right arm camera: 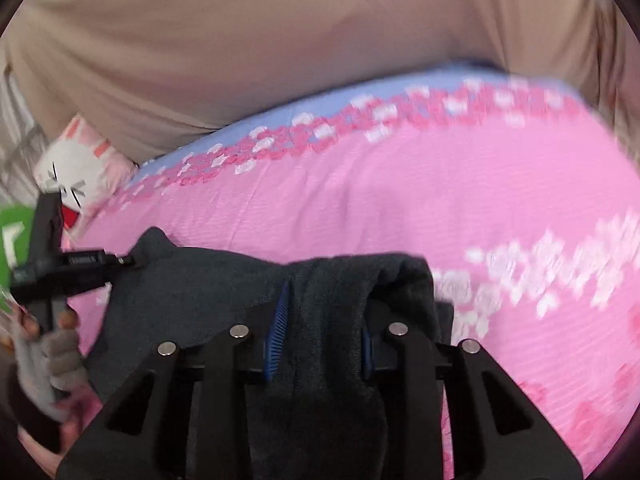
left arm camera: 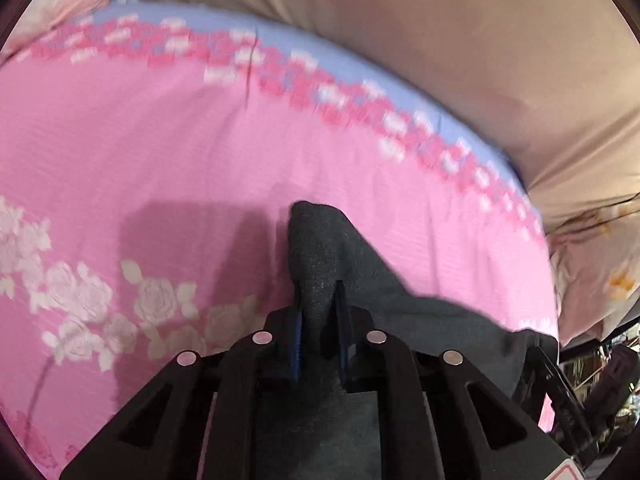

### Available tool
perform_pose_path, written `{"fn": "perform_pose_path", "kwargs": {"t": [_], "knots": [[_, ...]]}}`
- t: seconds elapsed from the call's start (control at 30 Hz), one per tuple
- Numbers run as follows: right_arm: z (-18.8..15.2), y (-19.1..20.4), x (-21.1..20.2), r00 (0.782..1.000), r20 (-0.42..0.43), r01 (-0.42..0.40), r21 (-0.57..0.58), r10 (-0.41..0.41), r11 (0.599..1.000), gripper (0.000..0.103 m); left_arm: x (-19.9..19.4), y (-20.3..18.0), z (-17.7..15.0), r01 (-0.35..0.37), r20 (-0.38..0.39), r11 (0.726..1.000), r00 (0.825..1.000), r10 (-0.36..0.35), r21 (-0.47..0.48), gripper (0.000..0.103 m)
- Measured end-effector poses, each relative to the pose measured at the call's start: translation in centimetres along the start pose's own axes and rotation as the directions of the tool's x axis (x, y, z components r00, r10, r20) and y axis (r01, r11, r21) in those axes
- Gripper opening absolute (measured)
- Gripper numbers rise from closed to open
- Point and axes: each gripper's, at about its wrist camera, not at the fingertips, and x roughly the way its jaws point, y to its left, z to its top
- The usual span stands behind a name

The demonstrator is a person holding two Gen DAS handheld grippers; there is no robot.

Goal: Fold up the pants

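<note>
The dark grey pants (left arm camera: 340, 264) hang between my two grippers above the pink floral bed sheet (left arm camera: 160, 160). My left gripper (left arm camera: 318, 300) is shut on one edge of the pants, with cloth bunched between its blue-padded fingers. My right gripper (right arm camera: 324, 320) is shut on a thick fold of the pants (right arm camera: 328, 292). In the right wrist view the pants stretch left to the left gripper (right arm camera: 120, 260), held by a gloved hand (right arm camera: 44, 364). The right gripper shows at the lower right of the left wrist view (left arm camera: 556, 380).
A beige curtain or sheet (right arm camera: 280, 40) rises behind the bed. The pink sheet (right arm camera: 440, 200) has a blue band with pink squares along its far edge. A white rabbit plush pillow (right arm camera: 76, 172) and a green item (right arm camera: 14, 236) lie at the left.
</note>
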Motion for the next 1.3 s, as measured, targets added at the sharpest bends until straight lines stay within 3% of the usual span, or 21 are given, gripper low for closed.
{"fn": "perform_pose_path", "kwargs": {"t": [0.07, 0.13, 0.23, 0.27, 0.37, 0.43, 0.53, 0.6, 0.67, 0.7, 0.73, 0.77, 0.8, 0.83, 0.97, 1.03, 1.1, 1.13, 1.2, 1.27, 1.3], "knots": [[1.3, 1.0, -2.2, 0.997, 0.066, -0.051, -0.006, 0.051, 0.999, 0.012, -2.8, -1.3, 0.1, -0.003, 0.102, 0.999, 0.995, -0.002, 0.043, 0.010], [1.4, 0.3, -1.5, 0.998, 0.062, 0.006, -0.003, -0.006, 1.000, 0.015, -3.5, -1.5, 0.1, -0.037, 0.126, 0.998, 0.992, 0.031, 0.044, 0.013], [-0.6, -2.8, 3.5, 0.991, -0.112, 0.075, 0.057, -0.069, 0.996, 0.035, 0.8, -0.5, 0.4, -0.201, 0.059, 0.978, 0.979, 0.197, 0.063, 0.026], [-1.1, -3.6, 3.0, 0.996, -0.077, 0.051, 0.111, -0.043, 0.992, 0.039, 2.2, 0.3, 0.2, -0.225, 0.014, 0.973, 0.974, 0.225, 0.059, 0.030], [-2.7, -3.9, -0.8, 0.999, -0.027, 0.044, 0.142, -0.041, 0.989, 0.051, -1.0, 2.0, -0.7, -0.119, 0.042, 0.993, 0.992, 0.119, 0.000, 0.043], [-4.3, -4.0, -2.8, 0.999, -0.032, 0.047, 0.152, -0.043, 0.987, 0.066, -3.8, 3.0, -2.1, -0.055, 0.051, 0.998, 0.997, 0.056, -0.026, 0.063], [-7.1, -4.6, -3.5, 0.995, -0.101, 0.018, 0.211, 0.004, 0.977, 0.070, -5.2, 3.4, -4.4, -0.029, 0.021, 0.999, 0.999, 0.030, -0.033, 0.072], [-8.3, -5.1, -3.4, 0.995, -0.098, -0.006, 0.256, 0.033, 0.967, 0.072, -4.5, 3.8, -6.8, -0.002, -0.057, 0.999, 0.998, 0.000, -0.042, 0.076], [-8.6, -4.8, -3.7, 0.995, -0.093, -0.010, 0.262, 0.036, 0.965, 0.073, -5.1, 3.3, -8.6, -0.018, -0.003, 1.000, 1.000, 0.018, 0.001, 0.083], [-8.5, -4.5, -3.4, 0.994, -0.091, -0.029, 0.260, 0.055, 0.965, 0.068, -5.1, 2.8, -9.1, -0.028, 0.004, 0.999, 1.000, 0.028, 0.023, 0.082], [-8.3, -4.1, -2.9, 0.993, -0.096, -0.040, 0.249, 0.066, 0.968, 0.054, -4.9, 2.4, -9.3, -0.021, 0.003, 0.999, 1.000, 0.021, 0.042, 0.065], [-7.9, -3.6, -2.4, 0.993, -0.102, -0.036, 0.224, 0.060, 0.974, 0.047, -4.4, 1.8, -9.3, 0.033, -0.030, 0.998, 0.999, -0.031, 0.062, 0.032], [-7.4, -3.0, -2.1, 0.992, -0.105, -0.047, 0.202, 0.070, 0.978, 0.032, -3.9, 1.6, -9.1, 0.047, -0.052, 0.997, 0.998, -0.044, 0.064, 0.011], [-6.6, -2.3, -2.1, 0.994, -0.090, -0.039, 0.166, 0.054, 0.985, 0.029, -4.0, 1.4, -8.5, 0.047, -0.040, 0.997, 0.998, -0.044, 0.068, 0.006], [-3.7, -0.3, -5.3, 0.997, 0.029, -0.071, 0.101, 0.068, 0.992, 0.027, -8.9, -0.1, -6.1, 0.051, 0.085, 0.990, 0.994, -0.063, 0.132, 0.006], [-3.6, 0.1, -5.4, 0.998, 0.028, -0.058, 0.083, 0.056, 0.995, 0.030, -9.9, -0.1, -6.3, 0.001, 0.103, 0.989, 0.995, -0.016, 0.148, 0.009], [-5.2, -0.4, -3.9, 0.999, -0.045, -0.013, 0.083, 0.017, 0.997, 0.036, -8.2, 0.7, -7.1, -0.068, 0.051, 0.986, 0.997, 0.061, 0.151, 0.015], [-6.8, -0.9, -2.8, 0.993, -0.103, 0.067, 0.073, -0.059, 0.995, 0.041, -6.8, 1.6, -8.1, -0.118, 0.008, 0.983, 0.993, 0.118, 0.138, 0.018], [-8.5, -1.7, -3.5, 0.993, -0.071, 0.096, 0.101, -0.089, 0.990, 0.055, -5.8, 3.2, -9.9, -0.133, -0.026, 0.987, 0.990, 0.136, 0.095, 0.024], [-8.4, -1.4, -5.9, 0.995, -0.020, 0.103, 0.124, -0.101, 0.987, 0.047, -7.3, 3.4, -10.8, -0.137, 0.010, 0.988, 0.991, 0.136, 0.076, 0.025], [-8.1, -0.8, -6.8, 0.992, 0.008, 0.122, 0.103, -0.123, 0.987, 0.034, -8.3, 2.7, -11.1, -0.149, 0.041, 0.985, 0.988, 0.146, 0.088, 0.023]]}}
